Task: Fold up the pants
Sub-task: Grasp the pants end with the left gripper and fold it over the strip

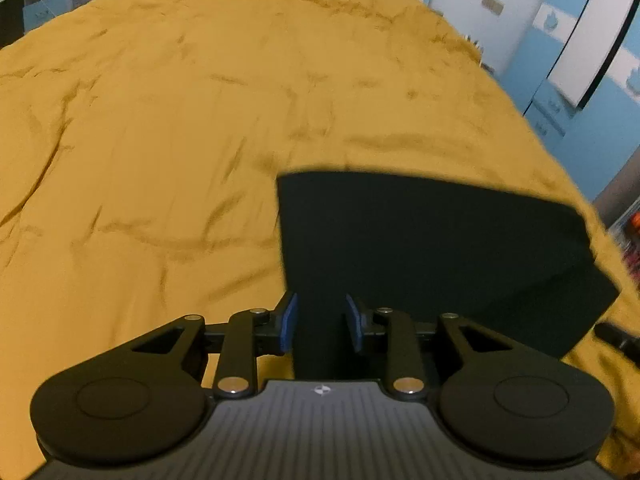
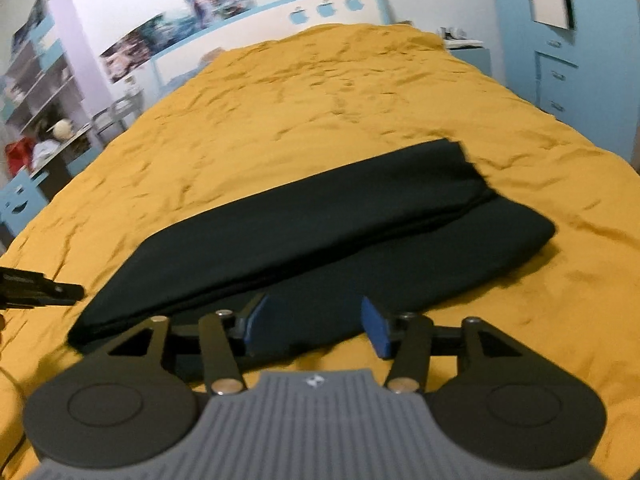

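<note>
Here one pair of black pants (image 2: 304,236) lies folded on the yellow bed (image 2: 280,120); two tongs, left (image 1: 321,322) and right (image 2: 316,330), hover agape, gripping nothing.

We see warm, fairly dim indoor light tinting both views yellowish. The black folded cloth pants (image 2: 320,224) read as a near-featureless dark mass. Motion blur smears the mustard-yellow rumpled bedspread (image 1: 180,128) and the pale blue cabinets (image 2: 568,68). Fisheye distortion bows the room's edges, and the corners darken. Shadows are soft, without glare.
</note>
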Motion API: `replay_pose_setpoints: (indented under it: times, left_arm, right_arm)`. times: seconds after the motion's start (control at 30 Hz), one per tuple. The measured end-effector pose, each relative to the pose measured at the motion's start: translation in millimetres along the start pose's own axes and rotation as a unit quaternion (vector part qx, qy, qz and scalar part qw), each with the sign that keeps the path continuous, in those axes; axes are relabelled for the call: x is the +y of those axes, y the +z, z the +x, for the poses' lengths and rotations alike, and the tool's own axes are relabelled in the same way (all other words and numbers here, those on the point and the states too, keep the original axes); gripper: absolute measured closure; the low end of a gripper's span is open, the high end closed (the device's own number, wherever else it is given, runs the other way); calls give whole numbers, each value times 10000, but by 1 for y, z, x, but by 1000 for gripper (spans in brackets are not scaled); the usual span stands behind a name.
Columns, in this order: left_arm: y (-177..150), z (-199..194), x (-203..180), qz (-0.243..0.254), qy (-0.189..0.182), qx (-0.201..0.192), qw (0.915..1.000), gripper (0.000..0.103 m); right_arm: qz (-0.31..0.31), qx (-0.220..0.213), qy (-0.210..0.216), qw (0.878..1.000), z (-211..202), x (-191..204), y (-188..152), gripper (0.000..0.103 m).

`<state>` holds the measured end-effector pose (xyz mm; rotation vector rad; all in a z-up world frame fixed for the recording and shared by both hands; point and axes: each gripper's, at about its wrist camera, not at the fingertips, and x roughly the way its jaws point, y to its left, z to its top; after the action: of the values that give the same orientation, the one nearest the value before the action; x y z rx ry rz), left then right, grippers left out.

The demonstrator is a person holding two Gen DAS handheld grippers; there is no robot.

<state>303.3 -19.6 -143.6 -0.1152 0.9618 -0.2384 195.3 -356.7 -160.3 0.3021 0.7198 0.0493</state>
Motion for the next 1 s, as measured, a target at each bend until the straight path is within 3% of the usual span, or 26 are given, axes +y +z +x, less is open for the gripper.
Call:
replay_pose_setpoints:
  times: [0.07, 0.13, 0.27, 0.4, 0.47, 0.5, 0.57, 0.67, 0.73, 0.8, 0.87, 1.0]
  left_arm:
    - [-16, 2, 2, 65, 218, 159, 9996, 70]
    - [-27, 8, 7, 110, 325, 208, 9992, 63]
    - [-37, 8, 22, -303, 199, 243, 9990, 62]
    - [-41, -6, 19, -320, 271, 212, 9989, 62]
    - [-42, -15, 20, -465, 172, 72, 9987, 62]
    - [-43, -20, 23, -618, 62, -52, 9981, 62]
    - [-40, -27, 31, -962, -184, -252, 9949, 58]
    - [-32, -26, 46, -1484, -449, -316, 9874, 49]
    - [-27, -16, 56, -1903, -676, -273, 9790, 49]
    - [-26, -3, 66, -2364, -979, -181, 9665, 49]
    - [-28, 13, 73, -2757, -1212, -30, 9536, 49]
    - [-34, 39, 78, -3184, -1414, 86, 9373, 51]
  right_arm:
    - [-185, 98, 18, 9998, -1, 15, -7, 56]
    - [-262, 234, -63, 9994, -2, 25, -14, 56]
    - [-286, 408, -60, 9987, -9, 35, -31, 56]
    - [-280, 454, -58, 9986, -22, 33, -39, 55]
    - [-232, 406, -13, 9989, -29, 29, -39, 48]
    - [-195, 364, -75, 9991, -33, 27, -38, 39]
    - [-135, 209, -204, 9995, -40, 22, -35, 36]
    - [34, 75, -342, 9994, -47, 11, -31, 43]
    - [139, 74, -420, 9990, -48, 2, -29, 56]
    - [294, 92, -457, 9985, -49, -8, -29, 60]
    - [410, 77, -424, 9982, -51, -15, -30, 60]
    - [388, -19, -276, 9989, -52, -19, -34, 60]
